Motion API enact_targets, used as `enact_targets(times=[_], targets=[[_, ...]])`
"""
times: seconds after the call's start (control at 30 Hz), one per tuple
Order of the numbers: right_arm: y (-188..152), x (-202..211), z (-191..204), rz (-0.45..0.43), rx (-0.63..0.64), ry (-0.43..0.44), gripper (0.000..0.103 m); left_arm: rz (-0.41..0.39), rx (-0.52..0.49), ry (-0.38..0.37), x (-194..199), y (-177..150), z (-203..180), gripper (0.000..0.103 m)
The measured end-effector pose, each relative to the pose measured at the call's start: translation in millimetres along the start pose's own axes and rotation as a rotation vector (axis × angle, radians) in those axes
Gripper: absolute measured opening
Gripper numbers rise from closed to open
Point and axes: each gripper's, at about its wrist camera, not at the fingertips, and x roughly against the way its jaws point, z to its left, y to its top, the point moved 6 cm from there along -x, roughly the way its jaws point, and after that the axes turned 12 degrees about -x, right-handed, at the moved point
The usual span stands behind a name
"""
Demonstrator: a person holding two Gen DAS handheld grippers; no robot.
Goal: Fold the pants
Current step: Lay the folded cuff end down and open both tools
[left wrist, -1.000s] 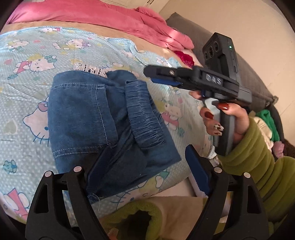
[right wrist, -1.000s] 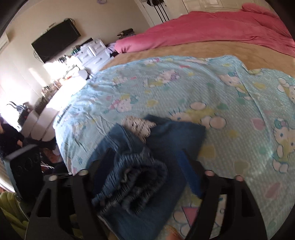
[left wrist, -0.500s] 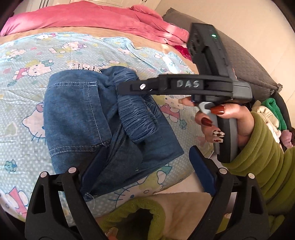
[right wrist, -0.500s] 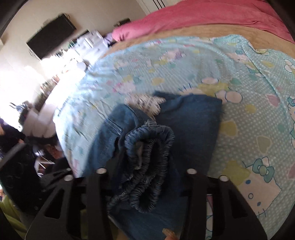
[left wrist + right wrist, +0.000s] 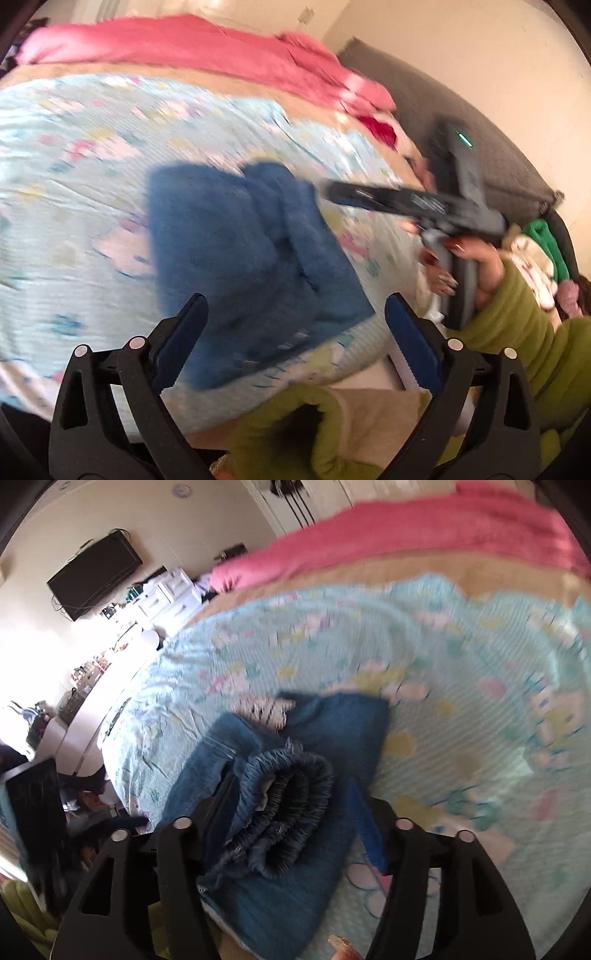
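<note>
Folded blue denim pants [image 5: 255, 254] lie on a bed under a pale blue cartoon-print sheet [image 5: 74, 155].
Left tool [image 5: 295, 328] hovers angled down, jaws opening, nothing gripped. Right tool [image 5: 284, 808], also angled down, is opening around the gathered waistband. The denim looks soft and thick; take it by the folded edges.
</note>
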Motion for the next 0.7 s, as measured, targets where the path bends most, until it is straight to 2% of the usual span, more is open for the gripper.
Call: enact_targets(times=[0.13, 0.3, 0.37, 0.4, 0.43, 0.47, 0.57, 0.6, 0.7], targets=[[-12.3, 35.9, 22.5, -0.070, 0.141, -0.004, 0.067, -0.059, 0.056, 0.094, 29.0, 9.2, 32.7, 0.092], [-44.8, 49.6, 61.3, -0.068, 0.370, -0.005, 0.069, -0.043, 0.102, 0.182, 35.4, 14.1, 58.8, 0.092], [-64.1, 46.3, 80.3, -0.035, 0.472, 0.012, 0.069, -0.025, 0.101, 0.190, 29.6, 16.2, 61.3, 0.085], [-73.1, 44.0, 87.2, -0.020, 0.513, 0.017, 0.069, -0.012, 0.091, 0.194, 25.9, 18.2, 60.9, 0.075], [-82.5, 40.5, 94.0, -0.003, 0.553, 0.024, 0.068, 0.011, 0.081, 0.198, 20.8, 18.6, 61.0, 0.060], [-94.5, 33.2, 101.3, 0.024, 0.603, 0.028, 0.067, 0.031, 0.075, 0.190, 16.2, 19.0, 60.2, 0.054], [-110.0, 10.9, 112.4, 0.050, 0.690, -0.004, 0.056, 0.081, 0.042, 0.156, 0.9, 22.1, 56.0, 0.042], [-113.0, 5.4, 113.8, 0.056, 0.707, -0.015, 0.049, 0.088, 0.035, 0.150, -2.8, 23.0, 54.6, 0.038], [-119.3, -14.0, 117.2, 0.084, 0.772, -0.036, 0.045, 0.114, 0.017, 0.132, -15.2, 27.9, 51.6, 0.038]])
